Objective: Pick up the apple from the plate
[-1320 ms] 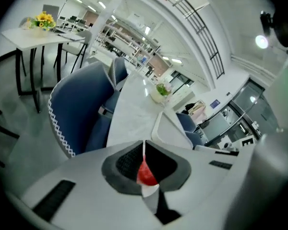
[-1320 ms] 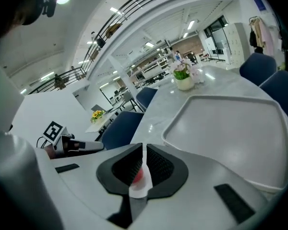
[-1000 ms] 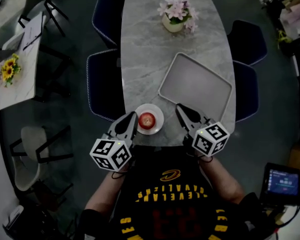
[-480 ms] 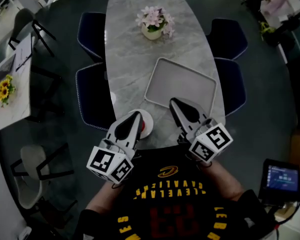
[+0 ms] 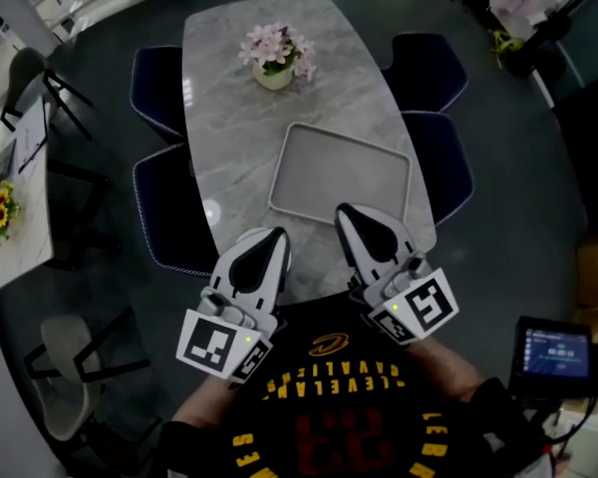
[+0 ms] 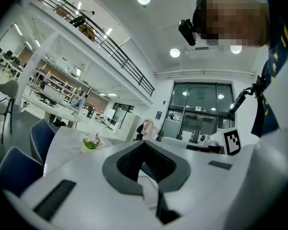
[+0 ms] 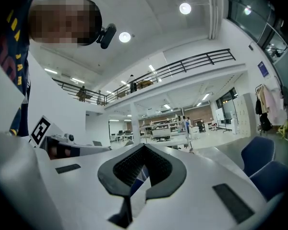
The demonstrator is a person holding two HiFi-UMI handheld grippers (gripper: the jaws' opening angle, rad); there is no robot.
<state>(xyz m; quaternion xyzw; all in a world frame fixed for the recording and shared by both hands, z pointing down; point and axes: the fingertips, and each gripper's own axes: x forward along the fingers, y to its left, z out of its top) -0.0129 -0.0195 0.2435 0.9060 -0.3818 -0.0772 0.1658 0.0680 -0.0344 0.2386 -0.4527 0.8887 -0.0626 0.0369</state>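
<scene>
Neither the apple nor its plate shows in any view; the spot near the table's front edge where they lay is covered by my left gripper (image 5: 276, 235). That gripper is held above the front edge of the grey marble table (image 5: 229, 118), its jaws closed together with nothing between them. My right gripper (image 5: 346, 211) hovers beside it, over the near edge of the grey tray (image 5: 341, 172), also shut and empty. Both gripper views point up and across the hall: the left gripper (image 6: 145, 143) and right gripper (image 7: 145, 145) show their jaws meeting at the tip.
A pot of pink flowers (image 5: 274, 56) stands at the table's far end, and shows as flowers (image 6: 91, 141) in the left gripper view. Dark blue chairs (image 5: 159, 88) flank both sides of the table. A side table with sunflowers (image 5: 0, 210) is at the left.
Both grippers have risen closer to the head camera and the view has shifted. The plate with the red apple, plain one second ago, has slid under the left gripper and out of sight.
</scene>
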